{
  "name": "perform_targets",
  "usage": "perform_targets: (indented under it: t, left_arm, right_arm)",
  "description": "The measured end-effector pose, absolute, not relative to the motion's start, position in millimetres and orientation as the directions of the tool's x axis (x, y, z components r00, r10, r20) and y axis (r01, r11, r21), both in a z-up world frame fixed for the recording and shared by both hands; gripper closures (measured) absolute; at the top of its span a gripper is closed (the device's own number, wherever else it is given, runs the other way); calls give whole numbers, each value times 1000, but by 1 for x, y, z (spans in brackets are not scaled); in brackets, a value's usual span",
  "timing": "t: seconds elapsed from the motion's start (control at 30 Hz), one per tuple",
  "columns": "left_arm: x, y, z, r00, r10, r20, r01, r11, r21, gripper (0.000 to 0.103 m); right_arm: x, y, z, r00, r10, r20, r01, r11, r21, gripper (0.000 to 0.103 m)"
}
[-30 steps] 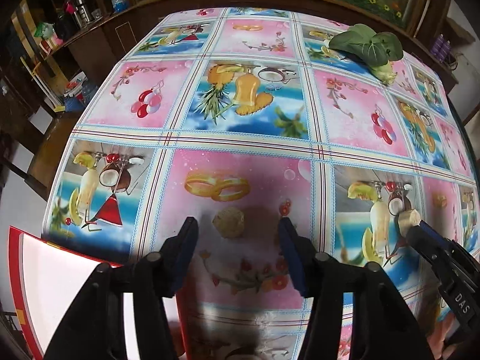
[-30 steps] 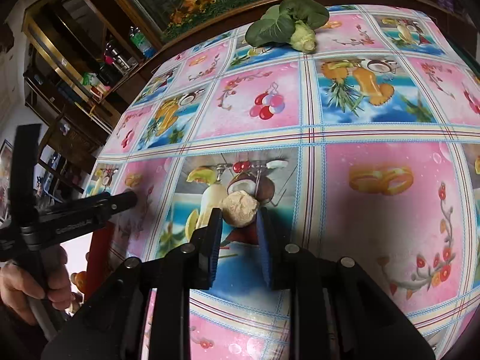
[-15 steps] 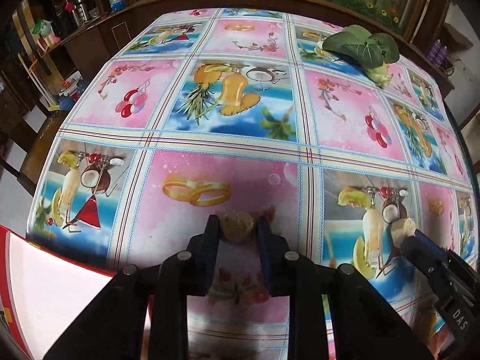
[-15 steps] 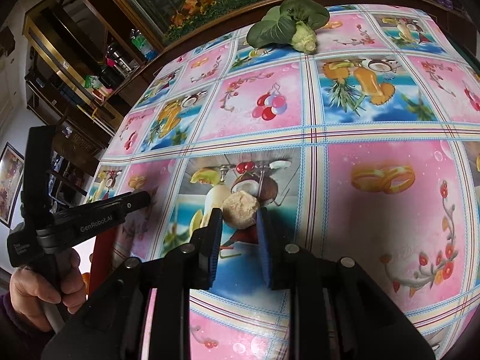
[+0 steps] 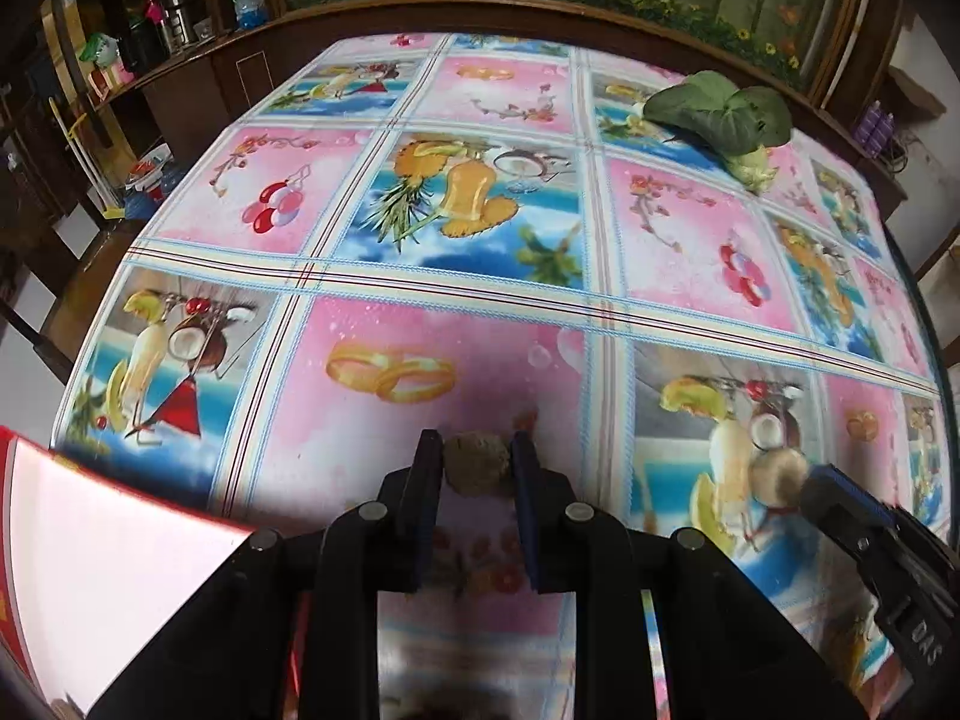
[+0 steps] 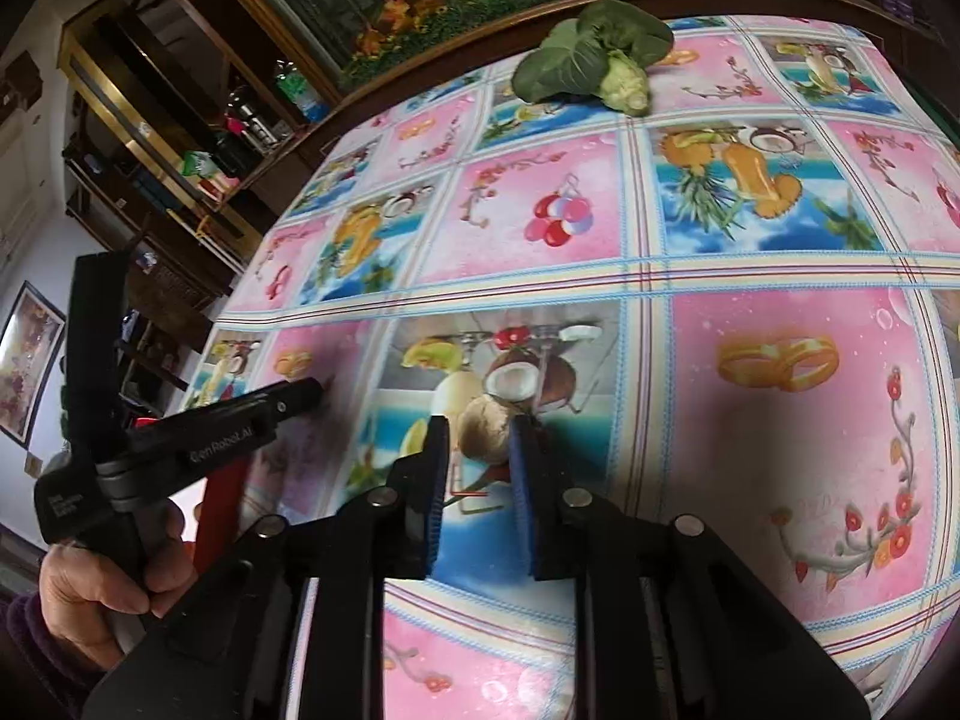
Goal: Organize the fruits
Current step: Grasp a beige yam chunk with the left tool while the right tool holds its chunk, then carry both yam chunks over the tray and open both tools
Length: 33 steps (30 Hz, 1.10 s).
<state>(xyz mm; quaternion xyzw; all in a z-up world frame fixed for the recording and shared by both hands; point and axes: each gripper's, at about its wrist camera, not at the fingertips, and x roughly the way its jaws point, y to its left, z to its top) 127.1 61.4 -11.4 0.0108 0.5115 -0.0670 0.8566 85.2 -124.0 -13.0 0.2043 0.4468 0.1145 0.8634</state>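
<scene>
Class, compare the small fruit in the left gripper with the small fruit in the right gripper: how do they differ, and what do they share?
The fruit in the left gripper looks darker, olive-brown and rough; the fruit in the right gripper looks paler, beige and smoother. The left gripper holds its fruit over a pink square of the tablecloth, the right gripper over a blue cocktail picture. Both are small, roundish and pinched between the fingertips.

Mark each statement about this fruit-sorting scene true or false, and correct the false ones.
1. The left gripper grips a small brown fruit. True.
2. The right gripper is open and holds nothing. False: it is shut on a round tan fruit.
3. A leafy green vegetable lies at the table's far edge. True.
4. The tablecloth is plain white. False: it has pink and blue picture squares.
</scene>
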Motion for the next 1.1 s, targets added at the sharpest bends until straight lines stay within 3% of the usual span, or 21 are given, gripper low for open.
perform_targets:
  t: [0.23, 0.63, 0.9, 1.0, 1.1]
  left_arm:
    - [74, 76, 26, 547, -169, -820, 173, 981, -87, 81]
    - [-6, 86, 41, 561, -300, -771, 275, 947, -168, 81]
    - [-38, 80, 26, 555, -311, -772, 299, 940, -164, 81]
    - [-50, 81, 26, 563, -317, -764, 306, 938, -164, 81]
    - [-62, 85, 27, 571, -327, -753, 307, 936, -173, 81]
  right_arm:
    - [81, -127, -8, 578, 464, -671, -65, 846, 529, 94]
    - [82, -151, -10, 585, 483, -652, -11, 808, 589, 94]
    - [86, -112, -12, 582, 368, -725, -73, 912, 404, 80]
    - [83, -98, -10, 599, 324, -732, -105, 938, 329, 67]
    - [82, -85, -10, 620, 203, -758, -90, 978, 189, 66]
